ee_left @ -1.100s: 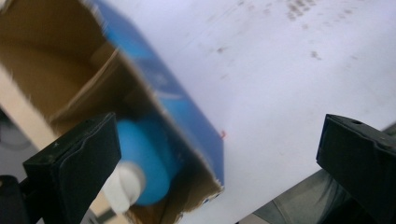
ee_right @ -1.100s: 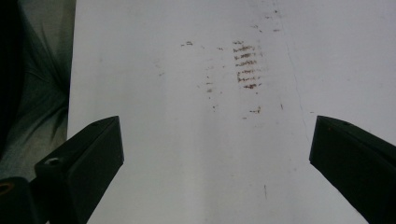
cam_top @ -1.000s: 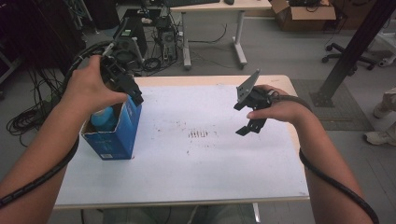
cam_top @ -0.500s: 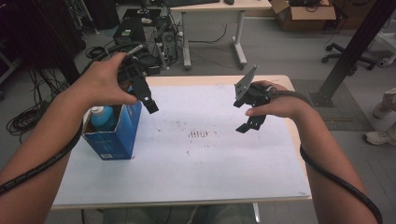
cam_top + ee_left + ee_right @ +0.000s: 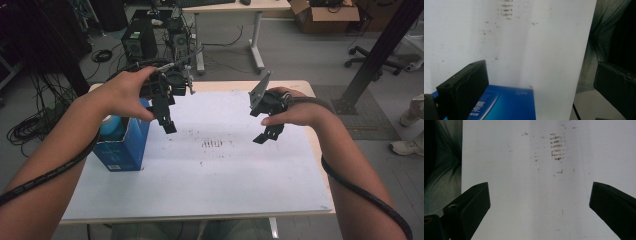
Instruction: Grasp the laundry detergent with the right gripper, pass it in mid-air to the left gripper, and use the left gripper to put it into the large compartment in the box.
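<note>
Lifted away from the blue box (image 5: 122, 145) since a second ago, the left gripper (image 5: 167, 122) now hangs in the air just beside the box's right side, over the bench (image 5: 225, 190), its jaws spread wide with nothing between them. The box stands upright near the bench's left edge, open at the top, with a pale blue rounded thing (image 5: 112, 127) inside it. Well apart, toward the right edge, the right gripper (image 5: 265, 134) hovers above the white surface, jaws also wide apart and empty. Faint brown smudges (image 5: 215, 144) mark the bench's middle between the two grippers.
</note>
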### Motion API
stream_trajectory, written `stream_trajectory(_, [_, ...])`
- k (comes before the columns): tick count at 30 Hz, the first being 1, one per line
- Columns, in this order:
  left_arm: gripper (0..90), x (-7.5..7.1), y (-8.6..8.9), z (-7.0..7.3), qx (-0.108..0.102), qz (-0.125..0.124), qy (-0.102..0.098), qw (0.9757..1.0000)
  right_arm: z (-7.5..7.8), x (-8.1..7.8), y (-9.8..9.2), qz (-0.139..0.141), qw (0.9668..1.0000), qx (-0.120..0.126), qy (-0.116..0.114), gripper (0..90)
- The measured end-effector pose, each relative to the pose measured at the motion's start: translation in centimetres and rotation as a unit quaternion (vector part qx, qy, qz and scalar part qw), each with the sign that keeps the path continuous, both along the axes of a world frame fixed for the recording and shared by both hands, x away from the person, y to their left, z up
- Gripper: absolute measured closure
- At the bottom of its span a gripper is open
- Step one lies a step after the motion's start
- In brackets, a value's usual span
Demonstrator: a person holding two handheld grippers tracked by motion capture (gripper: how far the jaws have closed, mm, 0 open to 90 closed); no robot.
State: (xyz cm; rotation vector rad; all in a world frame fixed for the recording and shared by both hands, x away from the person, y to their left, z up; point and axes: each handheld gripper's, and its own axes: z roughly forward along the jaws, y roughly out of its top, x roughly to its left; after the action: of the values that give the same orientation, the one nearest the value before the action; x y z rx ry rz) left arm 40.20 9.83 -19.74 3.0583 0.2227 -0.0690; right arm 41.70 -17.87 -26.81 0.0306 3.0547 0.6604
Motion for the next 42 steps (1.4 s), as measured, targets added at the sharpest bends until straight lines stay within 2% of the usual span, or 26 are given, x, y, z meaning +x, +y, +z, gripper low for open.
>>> stream_trajectory(3, [0.2,0.0,-0.2,-0.3,0.009,-0.012,0.008,0.9999,-0.1,0.1,0.1,0.0,1.0,-0.007,0.001,3.1])
stream_trajectory(7, [0.2,0.1,-0.2,-0.6,0.01,-0.02,0.011,0.9997,-0.3,0.3,0.3,0.002,0.9999,-0.01,0.004,3.1])
stream_trajectory(19, [0.2,0.6,-0.6,-0.9,0.011,-0.027,0.013,0.9995,-0.8,0.8,0.5,0.006,0.9995,-0.028,0.011,3.3])
stream_trajectory(42, [0.2,1.3,-0.3,-1.6,0.01,-0.02,0.018,0.9996,-1.1,1.2,0.5,0.005,0.9996,-0.026,0.013,3.1])
